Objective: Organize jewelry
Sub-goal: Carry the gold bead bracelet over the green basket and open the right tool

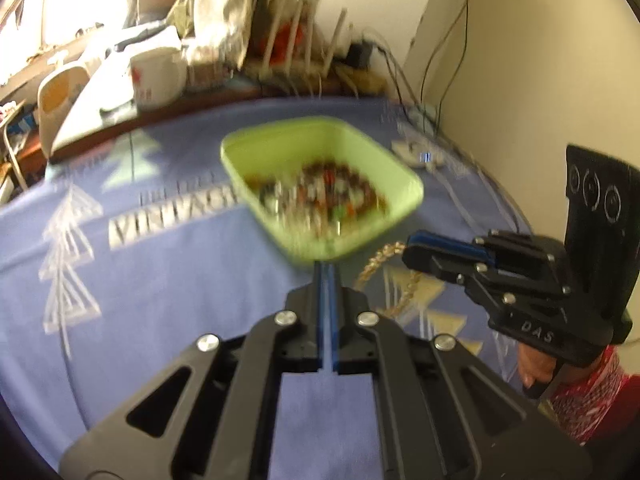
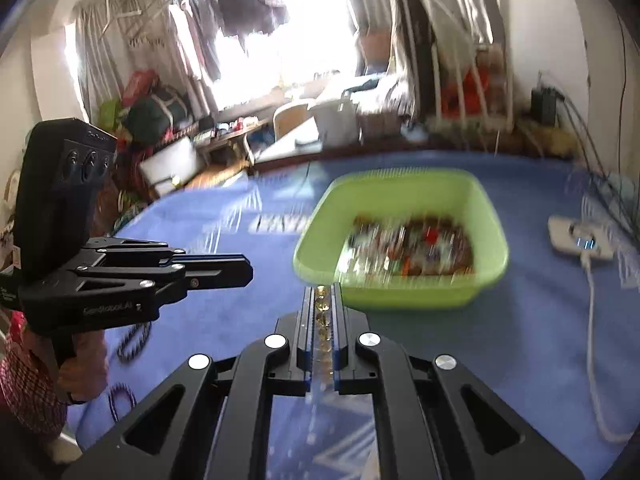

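A light green tub [image 1: 384,152] holding several beaded pieces of jewelry [image 1: 324,196] sits on the blue cloth; it also shows in the right wrist view [image 2: 404,294]. My right gripper [image 2: 323,292] is shut on a gold chain [image 2: 322,320] just short of the tub's near wall. In the left wrist view the gold chain [image 1: 376,268] hangs from the right gripper [image 1: 412,248] down to the cloth. My left gripper [image 1: 328,268] is shut and empty, close to the tub's near corner. It also shows in the right wrist view [image 2: 246,270].
Dark beaded bracelets [image 2: 132,340] lie on the cloth at the left. A white power strip [image 2: 580,240] with cables lies to the right of the tub. A white mug [image 1: 158,76] and clutter stand at the far edge. A wall is on the right.
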Motion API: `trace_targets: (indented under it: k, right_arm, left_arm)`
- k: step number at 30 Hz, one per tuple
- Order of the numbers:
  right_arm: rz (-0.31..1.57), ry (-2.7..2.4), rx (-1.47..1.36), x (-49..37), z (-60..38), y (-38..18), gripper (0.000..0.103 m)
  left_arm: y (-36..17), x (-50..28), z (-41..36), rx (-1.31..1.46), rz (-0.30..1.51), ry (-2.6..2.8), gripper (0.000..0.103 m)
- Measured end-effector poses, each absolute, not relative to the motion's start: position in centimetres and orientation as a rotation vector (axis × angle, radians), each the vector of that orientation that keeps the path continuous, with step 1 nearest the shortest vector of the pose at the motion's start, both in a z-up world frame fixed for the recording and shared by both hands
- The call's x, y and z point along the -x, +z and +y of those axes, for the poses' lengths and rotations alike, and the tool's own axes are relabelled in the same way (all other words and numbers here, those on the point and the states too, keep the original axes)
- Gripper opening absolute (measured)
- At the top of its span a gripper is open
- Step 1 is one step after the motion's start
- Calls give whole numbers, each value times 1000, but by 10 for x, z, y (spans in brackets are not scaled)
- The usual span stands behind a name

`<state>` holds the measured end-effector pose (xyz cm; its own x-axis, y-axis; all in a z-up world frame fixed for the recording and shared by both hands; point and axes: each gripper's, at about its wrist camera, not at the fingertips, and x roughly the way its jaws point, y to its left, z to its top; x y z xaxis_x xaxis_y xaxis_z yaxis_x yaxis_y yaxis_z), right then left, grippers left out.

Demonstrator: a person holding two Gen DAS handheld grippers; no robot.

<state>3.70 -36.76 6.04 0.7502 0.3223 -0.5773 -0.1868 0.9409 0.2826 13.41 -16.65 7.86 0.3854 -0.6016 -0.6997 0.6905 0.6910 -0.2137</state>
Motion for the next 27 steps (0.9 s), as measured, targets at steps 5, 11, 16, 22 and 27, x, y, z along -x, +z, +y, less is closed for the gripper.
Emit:
trace_targets:
  k: [5, 11, 16, 22, 27]
  right_arm:
    - [619, 296, -256, -57, -385, 88, 0]
    - [582, 344, -265, -66, -390, 115, 0]
    - [570, 356, -236, -70, -382, 127, 0]
    - [577, 401, -250, -72, -374, 128, 0]
    - [570, 447, -275, -70, -373, 132, 0]
  left_arm:
    - [106, -148, -183, -104, 783, -831, 2]
    - [113, -146, -193, -105, 740, -878, 3]
    - [108, -146, -192, -84, 732, -867, 31]
    - [106, -150, -191, -78, 718, -867, 31]
    - [103, -153, -193, -83, 700, -884, 17]
